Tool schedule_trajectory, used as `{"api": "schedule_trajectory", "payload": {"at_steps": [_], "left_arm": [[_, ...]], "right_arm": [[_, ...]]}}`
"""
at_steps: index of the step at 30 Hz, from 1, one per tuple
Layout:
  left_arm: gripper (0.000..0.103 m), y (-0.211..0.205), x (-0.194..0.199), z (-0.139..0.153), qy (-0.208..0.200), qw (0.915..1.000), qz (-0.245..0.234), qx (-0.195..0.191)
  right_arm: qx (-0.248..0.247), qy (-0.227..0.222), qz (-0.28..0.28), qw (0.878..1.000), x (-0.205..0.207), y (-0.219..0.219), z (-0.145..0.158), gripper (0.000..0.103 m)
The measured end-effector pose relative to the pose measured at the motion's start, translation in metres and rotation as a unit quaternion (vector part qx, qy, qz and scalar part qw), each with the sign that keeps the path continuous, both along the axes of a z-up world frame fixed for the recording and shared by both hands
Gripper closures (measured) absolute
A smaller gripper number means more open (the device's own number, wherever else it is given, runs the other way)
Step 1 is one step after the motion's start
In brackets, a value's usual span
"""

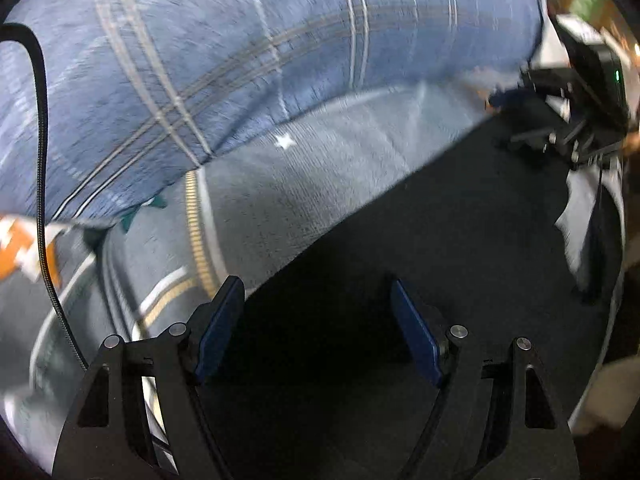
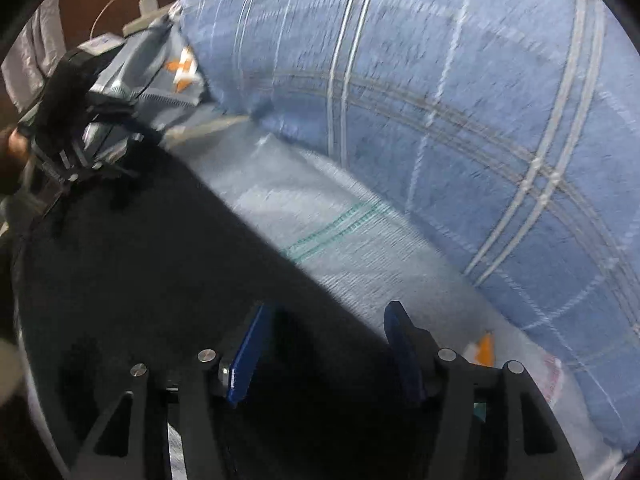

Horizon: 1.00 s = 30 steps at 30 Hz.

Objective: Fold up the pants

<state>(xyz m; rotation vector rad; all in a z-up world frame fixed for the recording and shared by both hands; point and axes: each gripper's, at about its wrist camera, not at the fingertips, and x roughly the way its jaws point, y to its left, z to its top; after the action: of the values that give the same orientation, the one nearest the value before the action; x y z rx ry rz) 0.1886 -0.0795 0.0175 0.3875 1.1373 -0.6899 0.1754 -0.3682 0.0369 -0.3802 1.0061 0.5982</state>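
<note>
**Two grippers wide open over the dark pants**

Both grippers have their blue pads spread apart with nothing between them, so neither one is grabbing anything. The left gripper hangs over the dark pants, which fill the lower middle and right of its view as a big black patch. Everything is motion-blurred, so I can't make out seams, legs or a waistband, and I honestly can't tell how folded they are.

The pants lie on a grey-blue bedsheet with white, yellow and orange pattern bits, and their edge runs diagonally across it. Behind the sheet sits a bulky blue plaid comforter, taking up the whole top of the left view. A black cable loops down the left side of that frame.

From the right wrist, the right gripper is low over the same dark fabric, its right pad near the edge where the pants meet the sheet. The other gripper shows up top-left there, over the far end of the pants, held by a hand at the frame edge.
</note>
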Motion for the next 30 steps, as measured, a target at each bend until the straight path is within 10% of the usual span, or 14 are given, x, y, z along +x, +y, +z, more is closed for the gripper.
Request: {"api": "schedule_trajectory", "payload": {"at_steps": [3, 5, 9, 23, 30], "left_arm": [[0.024, -0.004, 0.005, -0.005, 0.009, 0.9997, -0.023, -0.007], [0.026, -0.007, 0.013, -0.008, 0.020, 0.9993, -0.027, -0.015], [0.088, -0.018, 0.009, 0.001, -0.004, 0.9993, -0.024, -0.030], [0.095, 0.011, -0.167, 0.110, -0.162, 0.9819, -0.026, -0.095], [0.095, 0.024, -0.255, 0.060, -0.108, 0.9879, 0.005, -0.111]], "right_arm": [[-0.003, 0.003, 0.007, 1.000, 0.000, 0.002, -0.011, 0.049], [-0.003, -0.008, 0.004, 1.000, 0.000, 0.006, -0.011, 0.074], [-0.044, -0.056, -0.017, 0.997, -0.013, 0.025, -0.012, 0.098], [0.029, -0.195, -0.049, 0.979, -0.203, 0.021, 0.096, 0.099], [0.058, -0.148, -0.075, 0.984, -0.307, 0.037, 0.051, 0.099]]}}
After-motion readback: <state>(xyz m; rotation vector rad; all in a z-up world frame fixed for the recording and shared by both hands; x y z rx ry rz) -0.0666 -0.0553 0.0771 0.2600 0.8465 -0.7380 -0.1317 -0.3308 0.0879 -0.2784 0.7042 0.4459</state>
